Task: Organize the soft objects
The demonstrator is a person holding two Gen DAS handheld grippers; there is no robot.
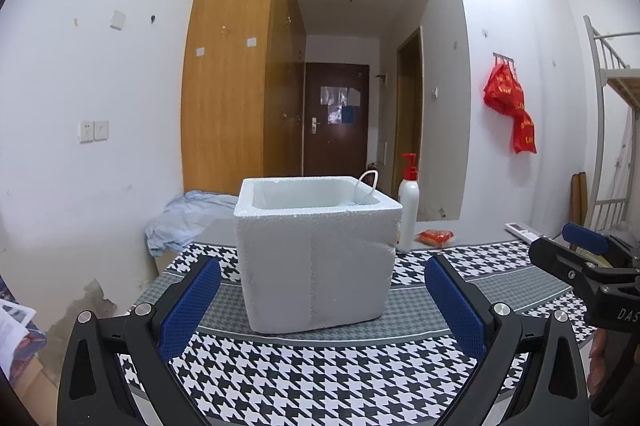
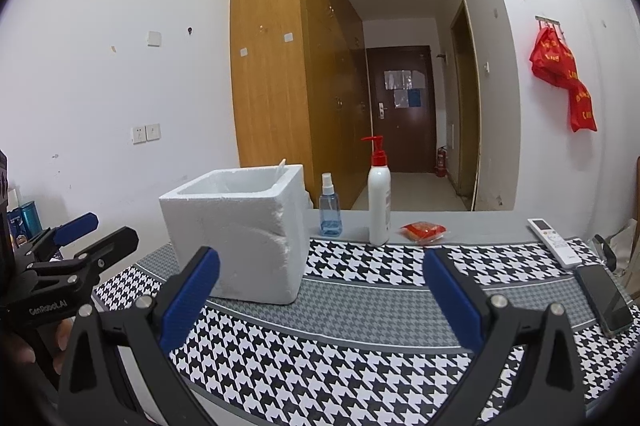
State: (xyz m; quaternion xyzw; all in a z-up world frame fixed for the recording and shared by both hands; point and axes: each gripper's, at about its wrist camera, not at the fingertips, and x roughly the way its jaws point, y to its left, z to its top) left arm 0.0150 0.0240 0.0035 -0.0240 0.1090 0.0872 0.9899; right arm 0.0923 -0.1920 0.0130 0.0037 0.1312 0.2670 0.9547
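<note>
foam box (image 1: 316, 250) is sat dead ahead of the left gripper (image 1: 322, 300), nearer than the right gripper (image 2: 320, 300); both are spread wide, nothing held.

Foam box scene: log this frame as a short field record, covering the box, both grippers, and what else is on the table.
container: white foam box, upright on the houndstooth cloth, lid off
box contents: mostly hidden; a white loop sticks up above the rim
left gripper: open, empty, aimed at the box
right gripper: open, empty
beside box: blue spray bottle, white pump bottle, red packet
right edge: remote, phone
soft item nearby: pale blue cloth behind the box
</note>
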